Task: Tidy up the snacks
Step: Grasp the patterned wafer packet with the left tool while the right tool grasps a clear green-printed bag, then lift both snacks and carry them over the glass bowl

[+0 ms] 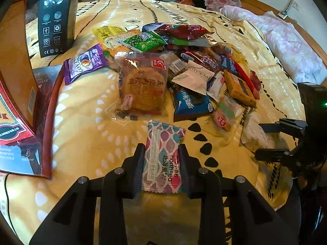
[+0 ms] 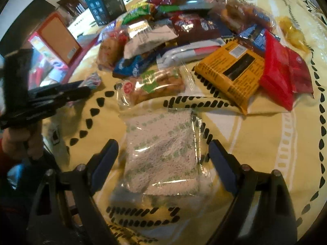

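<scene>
In the left wrist view my left gripper (image 1: pixel 161 147) is shut on a small "northsea" snack packet (image 1: pixel 166 136) patterned with pink and teal drops, both pads pressed on its long sides, low over the yellow bedsheet (image 1: pixel 85 143). The same gripper (image 2: pixel 84 88) appears at the left of the right wrist view, the packet (image 2: pixel 93 80) at its tips. My right gripper (image 2: pixel 163 143) stands open over a clear-wrapped pale snack with green print (image 2: pixel 161 153), its fingers either side without touching. The right gripper (image 1: pixel 265 140) also shows at the right edge of the left wrist view.
A pile of mixed snack packets (image 1: pixel 184 61) covers the middle of the bed, a clear-wrapped round cake (image 1: pixel 143 87) at its near side. A black box (image 1: pixel 55 18), a red and brown box (image 1: pixel 14 71) and a magazine (image 1: pixel 24 155) lie left. Pink bedding (image 1: pixel 286 40) lies right.
</scene>
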### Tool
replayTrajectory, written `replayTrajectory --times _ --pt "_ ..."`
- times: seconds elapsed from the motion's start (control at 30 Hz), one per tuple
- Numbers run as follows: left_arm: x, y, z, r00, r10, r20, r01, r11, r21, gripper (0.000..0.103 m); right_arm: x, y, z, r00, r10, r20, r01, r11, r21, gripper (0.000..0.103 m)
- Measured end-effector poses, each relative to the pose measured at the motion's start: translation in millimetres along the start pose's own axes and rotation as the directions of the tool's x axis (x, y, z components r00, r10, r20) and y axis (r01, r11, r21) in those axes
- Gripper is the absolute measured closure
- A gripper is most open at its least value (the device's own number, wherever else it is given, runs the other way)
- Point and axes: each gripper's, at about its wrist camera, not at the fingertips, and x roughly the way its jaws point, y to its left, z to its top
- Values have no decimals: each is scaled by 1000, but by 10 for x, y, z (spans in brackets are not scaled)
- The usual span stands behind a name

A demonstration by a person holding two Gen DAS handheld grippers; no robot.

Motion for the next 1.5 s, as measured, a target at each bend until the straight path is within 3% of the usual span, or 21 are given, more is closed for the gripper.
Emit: replayTrajectory --times 0.27,0.57,0.6,0.7,0.9,0.97,1.27,1.5 --pt "9 42 -10 1000 12 -10 -12 1000 -9 70 -143 -80 17 999 9 38 -12 998 62 12" --pt "69 60 -5 1000 2 -19 -2 1000 -23 70 74 -85 57 999 -32 -3 32 999 29 5" --pt "69 60 -5 1000 2 -19 -2 1000 -23 70 70 -52 68 1000 -28 2 28 999 22 7" --pt "68 61 -4 1000 3 -19 -3 1000 -24 70 55 22 72 1000 -25 14 25 999 20 33" --pt "-14 15 -6 1000 22 3 -22 1000 -13 70 -14 48 16 998 -37 57 34 998 49 49" --pt "-88 16 3 999 28 22 -28 1000 -10 72 -88 69 -17 996 -39 85 33 998 61 50" --pt "-838 -46 165 984 57 168 -63 998 29 72 -652 128 62 964 -80 255 48 990 132 50" --pt "-1801 257 430 931 122 345 -120 992 -28 72 -1274 700 652 905 -34 424 18 999 43 50"
